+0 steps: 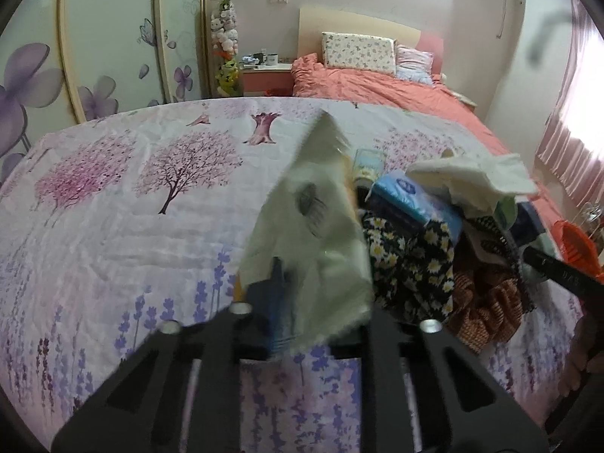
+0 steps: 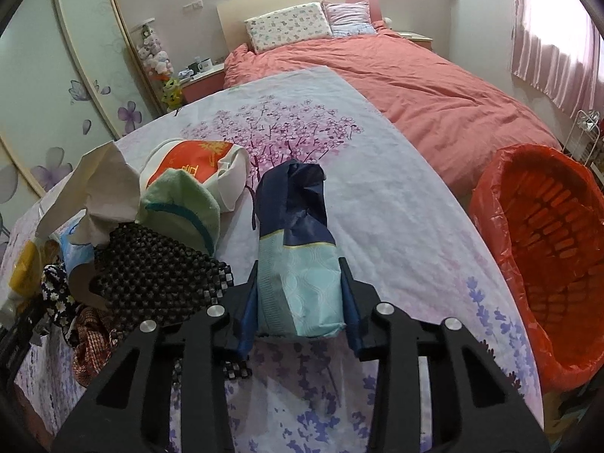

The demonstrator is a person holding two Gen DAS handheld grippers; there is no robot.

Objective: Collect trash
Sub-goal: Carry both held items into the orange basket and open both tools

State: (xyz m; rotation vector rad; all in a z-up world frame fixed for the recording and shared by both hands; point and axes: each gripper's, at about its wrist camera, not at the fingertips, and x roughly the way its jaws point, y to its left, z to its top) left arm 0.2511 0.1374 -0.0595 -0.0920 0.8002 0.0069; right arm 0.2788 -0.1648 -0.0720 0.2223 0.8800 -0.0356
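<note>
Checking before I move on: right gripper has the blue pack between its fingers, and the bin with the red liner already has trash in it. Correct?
Not quite. The right wrist view shows the bin empty, only its red liner inside. The right gripper does have the blue pack between its fingers.

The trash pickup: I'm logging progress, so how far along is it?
Done: nothing visible in the red bin yet. In hand: the left gripper is shut on a pale crumpled paper; the right gripper clamps a blue packet. Left: both still need binning, and the pile on the flowered sheet remains to sort.
</note>
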